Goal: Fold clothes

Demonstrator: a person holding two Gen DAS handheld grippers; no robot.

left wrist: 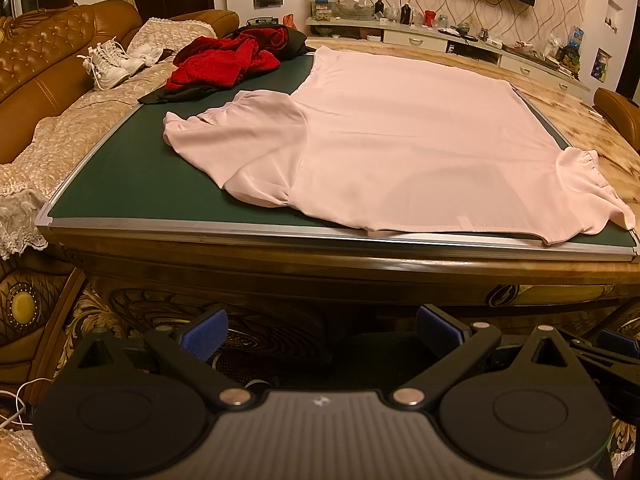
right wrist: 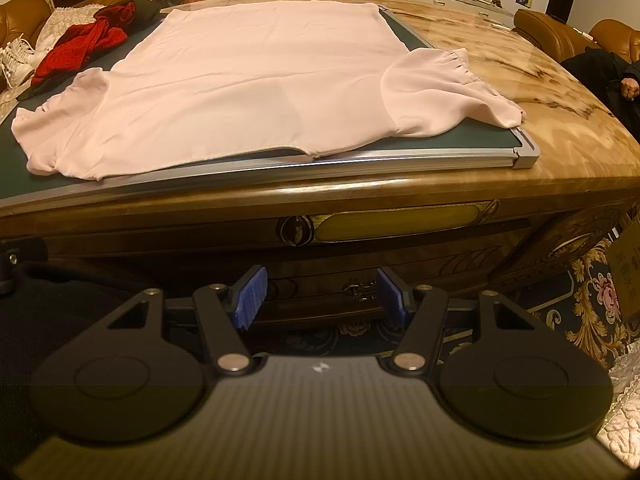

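Landmark: green mat (left wrist: 132,176), metal-edged, flat on the desk (right wrist: 560,128).

- Off the mat's left edge: sofa under a lace cover (left wrist: 80,128), white shoes (left wrist: 112,64) on it.
- Far-left corner of the mat: heap of red and black clothes (left wrist: 224,64), unfolded, well apart from both grippers.
- Left gripper (left wrist: 320,332): below and in front of the mat's near edge, short of the desk. Fingers (left wrist: 204,334) spread wide, nothing between them.
- Middle to right of the mat: pink blouse (left wrist: 400,132), spread flat, neckline at the near edge, hem at the far edge. Long axis running away from the fingers, near to far. Left sleeve (left wrist: 232,132) lying out on bare mat; right sleeve (right wrist: 448,84) spilling over the mat's right edge onto the desk top.
- Right gripper (right wrist: 320,300): likewise below the mat's near edge, facing the desk's carved front. Fingers (right wrist: 250,296) parted, holding nothing.
- Past the mat's right edge: bare marbled desk top, then brown chairs (right wrist: 560,32).

Judgement: blouse ahead of and above both pairs of fingers, untouched; folding not yet begun. Left hand nearer the left sleeve and shoulder, right hand nearer the right sleeve. First fold likely across the long axis' sides, each sleeve brought inward by its own hand.
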